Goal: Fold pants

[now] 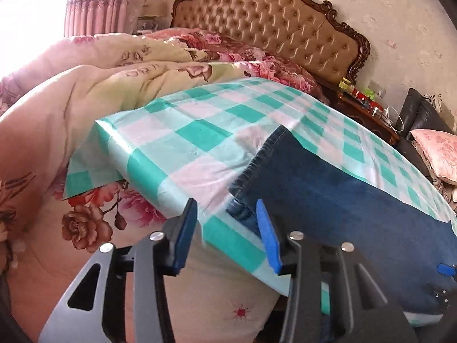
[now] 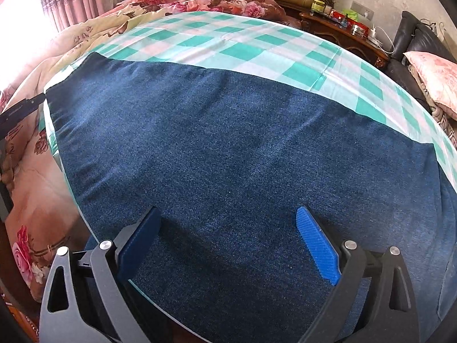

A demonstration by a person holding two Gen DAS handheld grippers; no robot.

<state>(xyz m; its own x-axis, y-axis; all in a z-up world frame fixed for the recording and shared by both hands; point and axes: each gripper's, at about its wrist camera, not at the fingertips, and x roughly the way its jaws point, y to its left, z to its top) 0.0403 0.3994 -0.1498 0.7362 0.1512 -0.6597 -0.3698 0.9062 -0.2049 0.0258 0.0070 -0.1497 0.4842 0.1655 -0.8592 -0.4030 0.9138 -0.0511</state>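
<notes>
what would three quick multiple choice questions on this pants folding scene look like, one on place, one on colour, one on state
1. Where do the jeans lie?
A. on the checked cloth
B. on the black sofa
C. on the bedside table

2. What colours is the checked cloth?
A. red and black
B. teal and white
C. yellow and grey

3. How does the left gripper stand?
A. shut on a jeans hem
B. shut on the cloth edge
C. open, holding nothing

Answers: 1 A, the denim is spread flat over the checked cloth in both views. 2 B, the squares are teal and white. 3 C, its blue pads stand apart near the end of the jeans with nothing between them; the right gripper is open too, over the denim.
</notes>
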